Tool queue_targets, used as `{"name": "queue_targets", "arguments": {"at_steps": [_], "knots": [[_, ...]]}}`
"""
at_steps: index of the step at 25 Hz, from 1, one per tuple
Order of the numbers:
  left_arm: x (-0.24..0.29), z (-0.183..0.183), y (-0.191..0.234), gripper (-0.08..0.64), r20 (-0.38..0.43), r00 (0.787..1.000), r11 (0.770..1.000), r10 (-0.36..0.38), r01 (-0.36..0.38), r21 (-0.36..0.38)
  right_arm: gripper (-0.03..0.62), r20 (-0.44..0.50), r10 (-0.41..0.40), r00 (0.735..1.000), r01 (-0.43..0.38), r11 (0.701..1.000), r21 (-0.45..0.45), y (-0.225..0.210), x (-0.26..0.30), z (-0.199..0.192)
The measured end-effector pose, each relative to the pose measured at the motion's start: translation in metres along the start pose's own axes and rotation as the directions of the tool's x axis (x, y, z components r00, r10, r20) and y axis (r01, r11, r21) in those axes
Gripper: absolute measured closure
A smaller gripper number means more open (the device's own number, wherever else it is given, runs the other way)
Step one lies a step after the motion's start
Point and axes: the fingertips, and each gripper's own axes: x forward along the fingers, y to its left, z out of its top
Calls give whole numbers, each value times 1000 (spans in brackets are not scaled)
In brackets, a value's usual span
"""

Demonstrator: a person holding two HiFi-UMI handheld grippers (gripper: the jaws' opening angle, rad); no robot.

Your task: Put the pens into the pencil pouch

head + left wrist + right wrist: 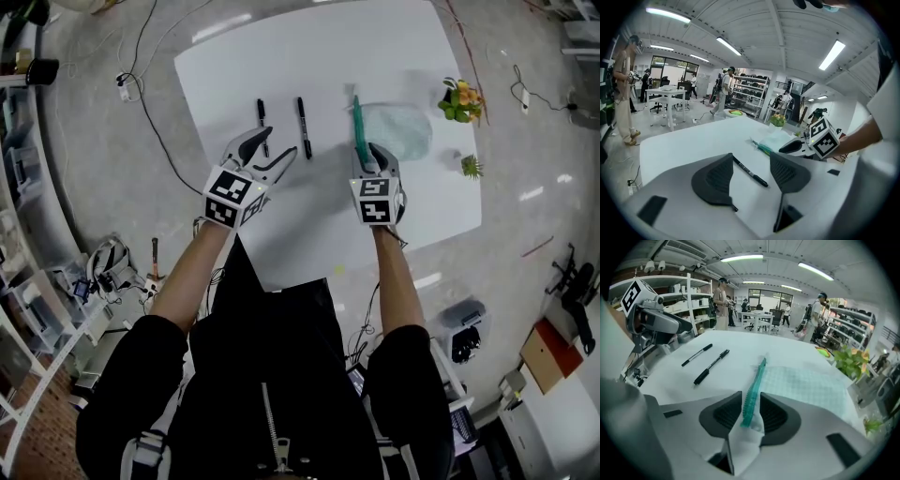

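Note:
Two black pens lie side by side on the white table (281, 56): one (304, 127) in the open, the other (262, 120) partly under my left gripper (279, 142). That gripper is open and low over them, and one pen (754, 176) shows between its pads. The translucent teal pencil pouch (398, 131) lies to the right, its green zipper edge (357, 122) on its left side. My right gripper (370, 155) is at the near end of that edge. The zipper strip (754, 380) stands between its pads (774, 416), which sit close on either side without pressing.
A small potted plant with orange flowers (461, 100) and a smaller green one (472, 167) stand near the table's right edge. Cables (141, 103) run over the floor to the left of the table. People stand at desks and shelves in the background.

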Motion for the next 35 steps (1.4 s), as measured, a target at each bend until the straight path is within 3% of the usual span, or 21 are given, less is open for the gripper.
{"name": "queue_targets", "arguments": {"at_steps": [3, 8, 19, 30, 35], "knots": [[-1, -5, 0, 291, -10, 1000, 1000, 3, -3, -17, 487, -16, -2, 1000, 2, 1000, 16, -2, 6, -9], [-1, -14, -4, 290, -30, 1000, 1000, -2, 1, -24, 540, 39, -2, 999, -1, 996, 93, -5, -2, 0], [8, -30, -11, 291, -50, 999, 997, 3, -7, -72, 543, 151, 29, 988, -71, 956, 285, -23, -21, 14], [46, -72, -19, 295, -167, 977, 970, 135, -164, -177, 543, 172, 36, 984, -90, 944, 317, -20, -26, 15], [61, -88, -18, 321, -214, 958, 963, 189, -223, -149, 543, 189, 48, 981, -114, 928, 356, -21, -27, 15]]}}
